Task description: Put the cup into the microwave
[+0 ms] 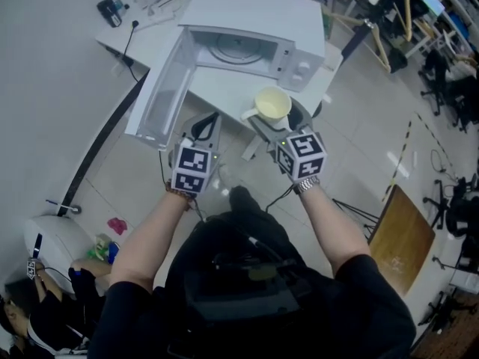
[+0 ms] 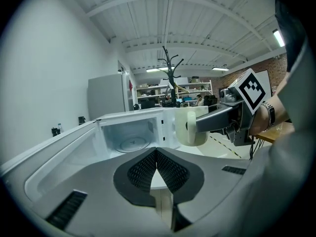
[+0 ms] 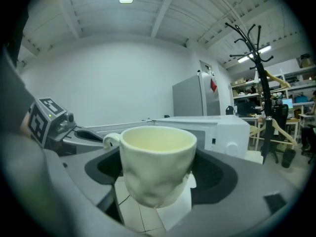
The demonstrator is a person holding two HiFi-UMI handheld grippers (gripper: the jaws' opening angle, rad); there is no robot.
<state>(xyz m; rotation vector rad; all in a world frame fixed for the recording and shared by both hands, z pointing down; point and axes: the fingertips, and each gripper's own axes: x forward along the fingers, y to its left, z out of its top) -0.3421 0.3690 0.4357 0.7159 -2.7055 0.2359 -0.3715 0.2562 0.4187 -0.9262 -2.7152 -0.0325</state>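
1. Clamping the pale yellow cup (image 3: 157, 157) by its lower body, the right gripper (image 3: 158, 184) presses a jaw against each side; the cup sits upright, handle pointing left.
2. The left gripper (image 2: 157, 169) has its jaws fully together, with nothing between them.
3. The cup is held in the air by the table's (image 1: 224, 88) front edge, just in front of the white microwave (image 1: 254, 21).
4. The microwave's door (image 1: 161, 88) stands swung wide, the glass turntable (image 2: 133, 143) visible inside.

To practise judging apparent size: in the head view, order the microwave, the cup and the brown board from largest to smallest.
1. microwave
2. brown board, farther from the camera, so likely bigger than it looks
3. cup
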